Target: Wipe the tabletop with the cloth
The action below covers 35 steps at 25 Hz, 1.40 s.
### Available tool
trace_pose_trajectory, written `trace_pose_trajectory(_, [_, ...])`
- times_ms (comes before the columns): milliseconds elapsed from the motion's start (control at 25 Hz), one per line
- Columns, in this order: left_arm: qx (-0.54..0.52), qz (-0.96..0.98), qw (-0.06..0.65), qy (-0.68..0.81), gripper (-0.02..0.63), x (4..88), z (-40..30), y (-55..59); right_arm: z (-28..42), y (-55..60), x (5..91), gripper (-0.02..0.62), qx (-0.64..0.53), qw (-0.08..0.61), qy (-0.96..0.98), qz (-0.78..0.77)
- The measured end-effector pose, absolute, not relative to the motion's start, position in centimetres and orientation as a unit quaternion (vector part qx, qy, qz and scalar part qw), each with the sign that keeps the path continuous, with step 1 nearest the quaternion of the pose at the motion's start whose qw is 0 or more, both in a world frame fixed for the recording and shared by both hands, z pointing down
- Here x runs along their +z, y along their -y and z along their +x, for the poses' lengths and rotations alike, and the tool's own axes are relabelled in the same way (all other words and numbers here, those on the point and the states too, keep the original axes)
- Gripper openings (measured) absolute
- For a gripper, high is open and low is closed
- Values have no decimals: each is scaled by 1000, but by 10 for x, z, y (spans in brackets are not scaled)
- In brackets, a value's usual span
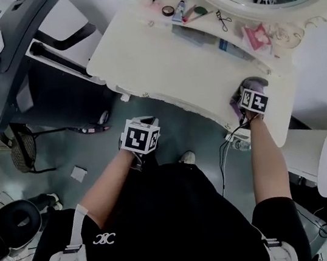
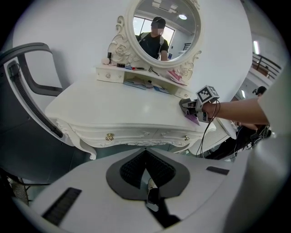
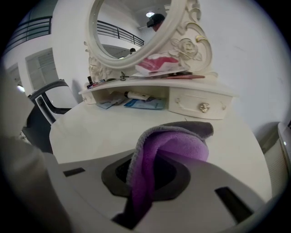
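Cloth (image 1: 235,102), purple with a grey edge, sits bunched in the right claw (image 1: 245,93) at the right end of the white desk (image 1: 164,59) in the head view. The left claw (image 1: 140,136) hangs off the desk's front edge, idle.

In the left gripper view, the left claw (image 2: 146,184) has its jaws together on nothing. Across the desk, the cloth (image 2: 193,119) lies low at the surface.

In the right gripper view, the jaws are clamped on the cloth (image 3: 170,148), a soft folded wad bulging over the desk; contact is unclear. Wiping looks barely started. Next, press down and sweep leftward across the bare top, clear of the cosmetics shelf (image 3: 136,84).
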<state>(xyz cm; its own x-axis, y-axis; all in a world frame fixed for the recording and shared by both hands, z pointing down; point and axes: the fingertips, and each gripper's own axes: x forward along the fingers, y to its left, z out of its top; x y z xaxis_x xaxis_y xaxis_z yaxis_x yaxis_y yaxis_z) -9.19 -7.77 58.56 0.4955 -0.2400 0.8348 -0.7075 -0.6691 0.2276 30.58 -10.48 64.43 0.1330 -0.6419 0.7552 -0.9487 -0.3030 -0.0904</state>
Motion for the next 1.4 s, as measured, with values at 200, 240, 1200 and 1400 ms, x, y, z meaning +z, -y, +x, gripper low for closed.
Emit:
trace_pose_trajectory(200, [408,817,281,295,4,581,-121,117,253,151,642,41,351,224,568,710])
trace_pose_trajectory(240, [406,817,282,297,5,580,-127,126,242,161,642,41,350,226,572,706])
trace_pose_trajectory(1200, [383,807,296,338,5,569,-273,237,-18,331,631,41,311,269,673,614])
trace_pose_trajectory(1400, [380,805,295,348,5,571,-304,242,-92,360,630,41,285,290,704,582])
